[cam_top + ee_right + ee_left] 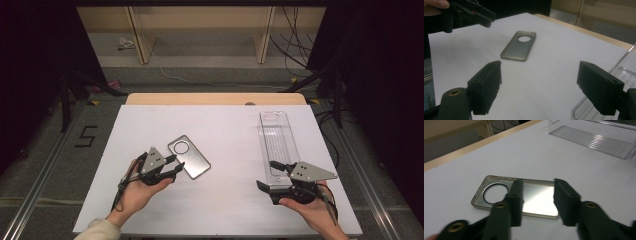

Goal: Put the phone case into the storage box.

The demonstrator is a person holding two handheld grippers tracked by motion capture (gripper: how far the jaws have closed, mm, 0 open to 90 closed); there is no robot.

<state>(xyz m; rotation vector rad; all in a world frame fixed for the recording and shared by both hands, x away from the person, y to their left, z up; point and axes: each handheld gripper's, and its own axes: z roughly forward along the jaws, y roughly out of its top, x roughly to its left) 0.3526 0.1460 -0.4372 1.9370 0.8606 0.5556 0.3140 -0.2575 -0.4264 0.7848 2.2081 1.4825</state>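
**Phone case flat on white sheet, both grippers spread and empty**

The phone case [189,156] is a translucent grey shell with a round camera cutout near one end. It lies flat on the white table sheet [220,135], left of centre, its long axis running diagonally with the cutout end pointing away from the person.

The left gripper [176,166] sits just beside the case's near-left edge. In the left gripper view the two black jaws stand apart, with the case [534,197] showing in the gap between them. Nothing is clamped. Whether the tips touch the case or hover just over it cannot be told.

The right gripper [272,175] is well apart from the case, on the right side of the sheet. Its jaws are spread wide and hold nothing. It sits at the near end of a clear plastic tray [278,140], a long ribbed piece lying lengthwise along the right edge.

A wooden table edge [215,98] shows beyond the sheet.
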